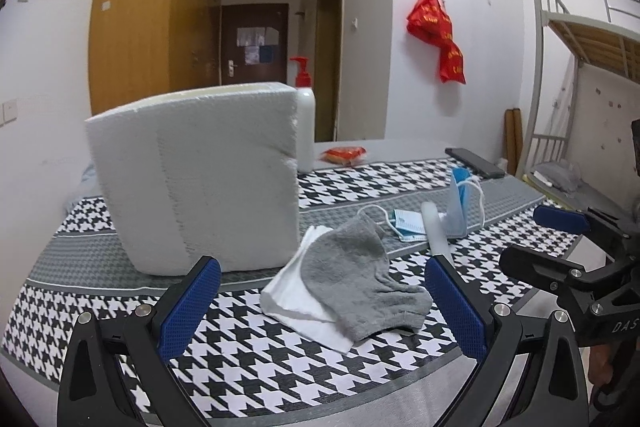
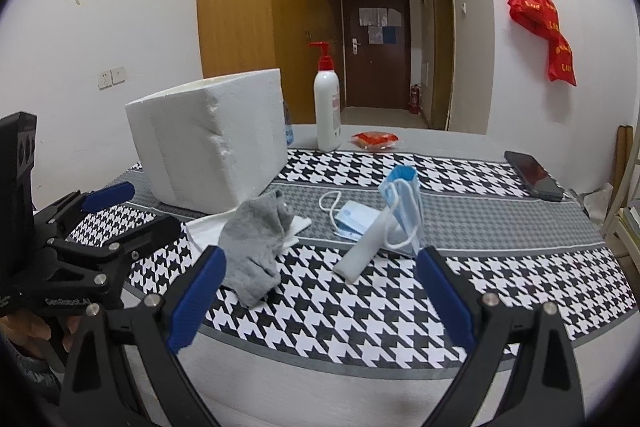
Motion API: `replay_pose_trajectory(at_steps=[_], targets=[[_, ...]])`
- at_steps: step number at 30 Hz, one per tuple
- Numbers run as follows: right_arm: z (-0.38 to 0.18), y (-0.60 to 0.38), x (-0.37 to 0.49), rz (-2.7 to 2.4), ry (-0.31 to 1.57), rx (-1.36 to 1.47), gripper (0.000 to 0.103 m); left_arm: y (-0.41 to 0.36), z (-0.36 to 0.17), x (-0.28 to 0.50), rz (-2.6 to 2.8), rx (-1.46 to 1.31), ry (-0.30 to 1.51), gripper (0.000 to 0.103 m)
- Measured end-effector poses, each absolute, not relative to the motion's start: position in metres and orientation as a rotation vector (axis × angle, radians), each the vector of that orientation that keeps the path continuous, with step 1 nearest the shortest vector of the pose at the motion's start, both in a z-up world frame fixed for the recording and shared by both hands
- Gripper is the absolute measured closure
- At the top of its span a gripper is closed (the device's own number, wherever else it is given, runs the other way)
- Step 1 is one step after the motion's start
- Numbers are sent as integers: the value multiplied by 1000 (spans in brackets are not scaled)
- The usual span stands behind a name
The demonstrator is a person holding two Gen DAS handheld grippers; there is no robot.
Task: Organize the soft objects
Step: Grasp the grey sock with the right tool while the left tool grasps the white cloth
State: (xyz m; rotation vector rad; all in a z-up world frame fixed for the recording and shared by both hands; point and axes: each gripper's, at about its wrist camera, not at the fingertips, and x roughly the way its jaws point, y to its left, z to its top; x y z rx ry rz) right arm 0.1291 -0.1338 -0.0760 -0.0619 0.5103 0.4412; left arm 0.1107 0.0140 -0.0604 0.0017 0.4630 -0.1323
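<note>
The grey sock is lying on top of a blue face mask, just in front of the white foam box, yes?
Not quite. The grey sock lies on folded white tissues, not on a mask; the left wrist view shows this. The blue face mask lies apart, to the sock's right. The sock is in front of the white foam box.

A: Item one?
B: Grey sock (image 1: 360, 279), crumpled, lying over folded white cloth (image 1: 296, 295) beside the foam box (image 1: 200, 179).
A: Item two?
B: Blue masks: one flat (image 1: 408, 225), one propped upright (image 1: 460, 203).
</note>
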Motion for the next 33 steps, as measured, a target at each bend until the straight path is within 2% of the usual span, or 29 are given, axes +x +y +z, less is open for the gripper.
replay_pose_trajectory(at_steps=[3, 6, 14, 17, 19, 33], targets=[[-79, -132, 132, 447, 524, -61, 6, 15, -64, 117, -142, 3, 491, 3], [-82, -127, 137, 465, 548, -62, 12, 18, -67, 124, -150, -3, 527, 7], [-89, -109, 147, 511, 590, -85, 18, 29, -78, 139, -148, -31, 611, 23], [-92, -101, 150, 536, 607, -93, 24, 31, -80, 146, -133, -27, 638, 26], [-94, -96, 154, 548, 619, -98, 25, 33, -82, 149, -131, -26, 654, 33], [-102, -72, 173, 595, 686, -122, 27, 48, -96, 175, -110, -49, 751, 45]])
